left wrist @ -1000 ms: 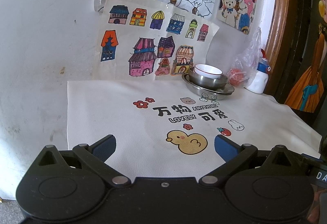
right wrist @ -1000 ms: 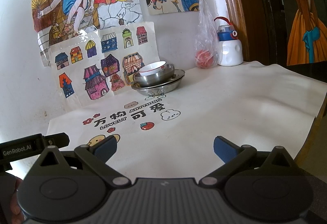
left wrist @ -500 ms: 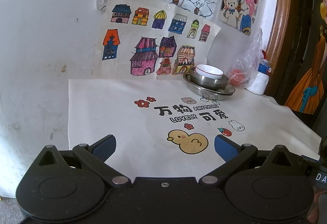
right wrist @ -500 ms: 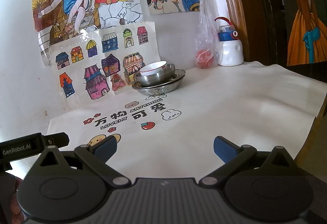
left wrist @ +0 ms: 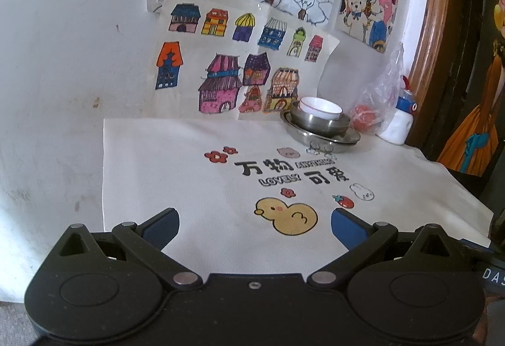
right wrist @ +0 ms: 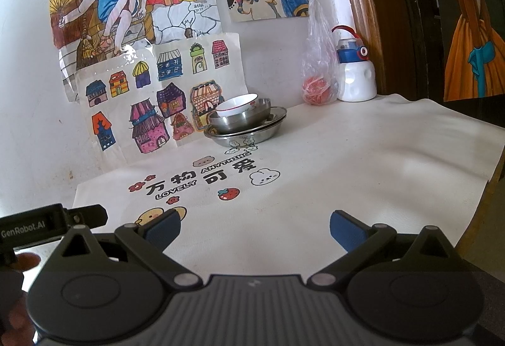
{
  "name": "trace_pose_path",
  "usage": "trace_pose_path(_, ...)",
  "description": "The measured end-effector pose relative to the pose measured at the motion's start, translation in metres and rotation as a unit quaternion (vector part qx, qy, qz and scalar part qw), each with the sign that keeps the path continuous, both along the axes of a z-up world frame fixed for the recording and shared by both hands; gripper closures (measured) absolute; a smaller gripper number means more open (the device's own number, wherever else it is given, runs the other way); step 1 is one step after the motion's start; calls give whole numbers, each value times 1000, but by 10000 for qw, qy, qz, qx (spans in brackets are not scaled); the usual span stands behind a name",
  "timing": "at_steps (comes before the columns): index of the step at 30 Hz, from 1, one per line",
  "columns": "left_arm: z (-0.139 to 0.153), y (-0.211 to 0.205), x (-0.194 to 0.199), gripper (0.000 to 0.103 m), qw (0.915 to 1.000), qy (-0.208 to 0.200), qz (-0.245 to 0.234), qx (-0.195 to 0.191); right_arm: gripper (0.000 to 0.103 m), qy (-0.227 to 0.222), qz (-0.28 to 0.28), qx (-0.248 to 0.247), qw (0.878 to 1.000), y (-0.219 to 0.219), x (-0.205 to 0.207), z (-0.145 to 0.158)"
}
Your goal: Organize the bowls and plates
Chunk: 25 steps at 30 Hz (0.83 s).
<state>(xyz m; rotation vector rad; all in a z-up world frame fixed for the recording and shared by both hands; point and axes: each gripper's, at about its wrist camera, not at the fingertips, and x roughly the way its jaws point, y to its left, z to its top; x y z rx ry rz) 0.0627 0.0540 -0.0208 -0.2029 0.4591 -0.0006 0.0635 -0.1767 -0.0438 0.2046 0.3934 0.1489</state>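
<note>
At the back of the table by the wall stands one stack: a white bowl (left wrist: 320,108) (right wrist: 237,104) inside a steel bowl (left wrist: 318,123) (right wrist: 240,122), on steel plates (left wrist: 325,137) (right wrist: 249,134). My left gripper (left wrist: 255,224) hangs open over the near part of the printed cloth, far from the stack, nothing between its blue pads. My right gripper (right wrist: 254,227) is open too, empty, above the cloth's near right area. The stack lies well ahead of both.
A white cloth (right wrist: 363,156) with a duck print (left wrist: 287,215) covers the table. A clear bag with a red thing (right wrist: 317,84) and a white bottle with a blue cap (right wrist: 356,74) stand at the back right. Drawings (left wrist: 240,68) hang on the wall. The table's right edge drops off near a wooden door frame (right wrist: 363,8).
Both views shift only slightly; the left gripper has drifted a little. The stack has not moved and both grippers stay open.
</note>
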Motion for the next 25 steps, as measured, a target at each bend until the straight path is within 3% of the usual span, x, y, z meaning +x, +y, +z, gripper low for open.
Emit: trace_pose_path(25,1,-2,0,1,9998,-113,69,165,0,51,12,20,10000,3,3,-2)
